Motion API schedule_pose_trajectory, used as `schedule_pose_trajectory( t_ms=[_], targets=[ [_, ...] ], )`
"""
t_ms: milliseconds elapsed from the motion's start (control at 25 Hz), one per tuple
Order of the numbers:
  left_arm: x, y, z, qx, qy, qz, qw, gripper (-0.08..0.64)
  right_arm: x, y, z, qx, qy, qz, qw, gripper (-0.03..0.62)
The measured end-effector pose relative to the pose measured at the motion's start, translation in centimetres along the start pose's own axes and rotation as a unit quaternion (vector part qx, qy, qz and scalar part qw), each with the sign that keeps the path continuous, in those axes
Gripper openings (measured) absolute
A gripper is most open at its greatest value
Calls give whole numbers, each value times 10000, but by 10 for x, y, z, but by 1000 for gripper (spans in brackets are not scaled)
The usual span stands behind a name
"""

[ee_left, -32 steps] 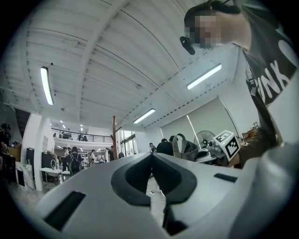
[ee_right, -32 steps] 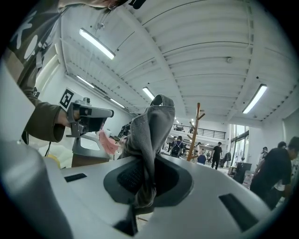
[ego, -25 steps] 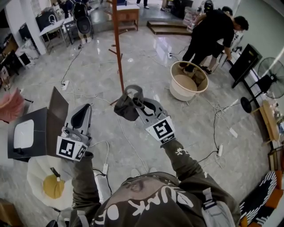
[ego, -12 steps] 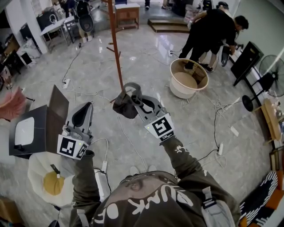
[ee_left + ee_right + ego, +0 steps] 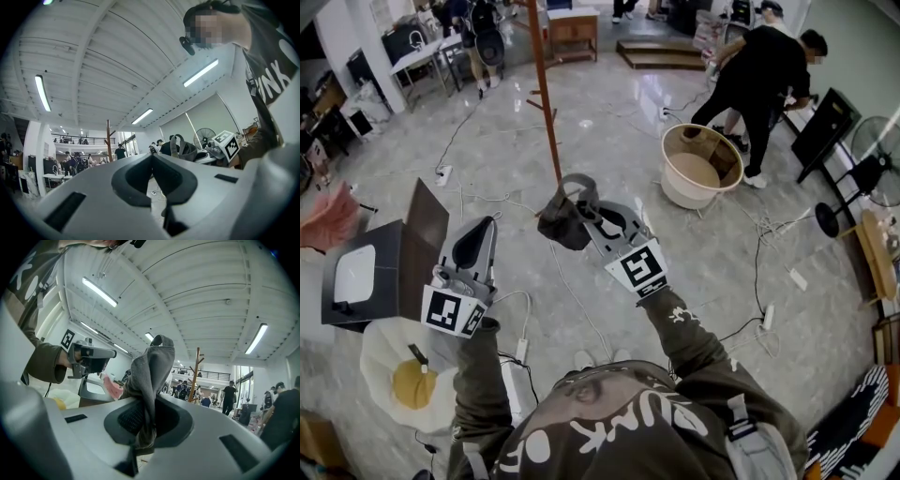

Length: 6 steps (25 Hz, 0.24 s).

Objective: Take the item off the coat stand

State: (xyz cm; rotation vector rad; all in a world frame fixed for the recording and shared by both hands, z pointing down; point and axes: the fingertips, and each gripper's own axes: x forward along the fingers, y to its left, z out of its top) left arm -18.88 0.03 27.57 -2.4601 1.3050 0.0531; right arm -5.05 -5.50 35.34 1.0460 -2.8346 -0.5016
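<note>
Left tool (image 5: 490, 223) held forward, jaws together, right tool (image 5: 579, 200) raised, clamped on cloth (image 5: 557, 231)

there's a round beige tub (image 5: 700, 167) well off to the right of the right claw (image 5: 581, 214), white-and-yellow egg-shaped cushion (image 5: 408, 380) near the left claw (image 5: 480, 242)

A glossy grey marble floor (image 5: 609, 159) is seen across the head view, strewn with black and white cables (image 5: 757, 262). A round beige tub (image 5: 680, 197) is set right of centre, a black pedestal fan (image 5: 874, 155) at the right edge, a wooden desk (image 5: 572, 26) at the top and white tables (image 5: 417, 54) in the upper left. In the gripper views a white ribbed ceiling (image 5: 211, 282) is shown overhead, lit by long tube lights (image 5: 42, 93); a railed mezzanine (image 5: 77, 138) is made out at the far end, with large pale windows (image 5: 206, 119) to its right.
</note>
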Motion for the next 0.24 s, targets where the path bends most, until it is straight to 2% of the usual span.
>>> schedule_pose_trajectory(
  t_ms=[240],
  targets=[
    [-2, 2, 4, 9, 0, 28, 10000, 3, 2, 2, 5, -3, -10, 46, 10000, 35]
  ],
)
